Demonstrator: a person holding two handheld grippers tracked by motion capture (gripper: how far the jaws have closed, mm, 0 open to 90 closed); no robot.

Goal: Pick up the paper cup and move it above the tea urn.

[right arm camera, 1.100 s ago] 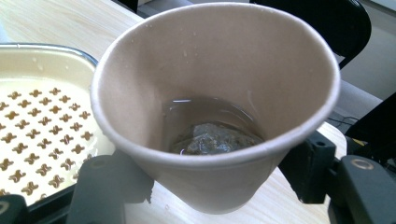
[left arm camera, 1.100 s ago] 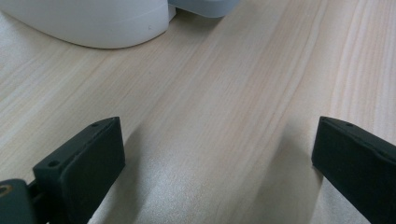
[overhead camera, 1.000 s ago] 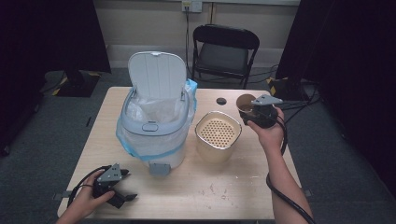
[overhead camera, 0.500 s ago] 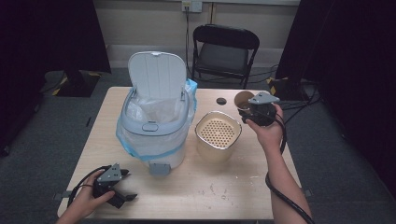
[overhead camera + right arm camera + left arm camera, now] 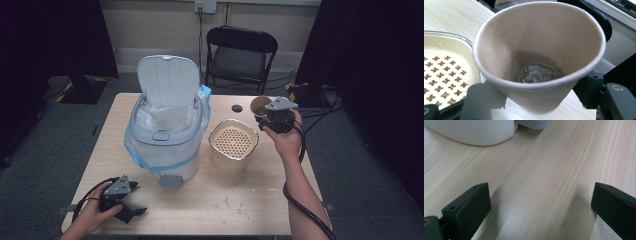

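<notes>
- Holding a brown paper cup (image 5: 260, 106) in the air at the far right of the tabletop (image 5: 250, 200), the right gripper (image 5: 272, 117) has its jaws about half closed on the cup's sides. The high view places the cup just beyond and to the right of the cream strainer bowl (image 5: 233, 145), with the open pedal bin (image 5: 167, 132) and its blue-edged liner further left. A small dark disc (image 5: 237, 108) lies on the tabletop near the cup. The left gripper (image 5: 131, 200) rests at the near left corner, in front of the bin and well apart from the cup.
- Judging from that layout, the step in hand is carrying the cup towards the strainer bowl; the next move would call for bringing it over the perforated top and tipping it steadily, so the liquid drains and the solids stay on the grid.
- The left gripper view looks along wide-open jaws with nothing between them, only bare wood and the white base of the bin (image 5: 474, 132) at the top.
- The right gripper view gives what the high view cannot: the inside of the cup (image 5: 539, 60), holding a soaked tea bag (image 5: 536, 73) in a little dark liquid. It also shows the black jaws pressed on either side of the cup, and the strainer's cross-shaped holes (image 5: 441, 75) close by at the left.
</notes>
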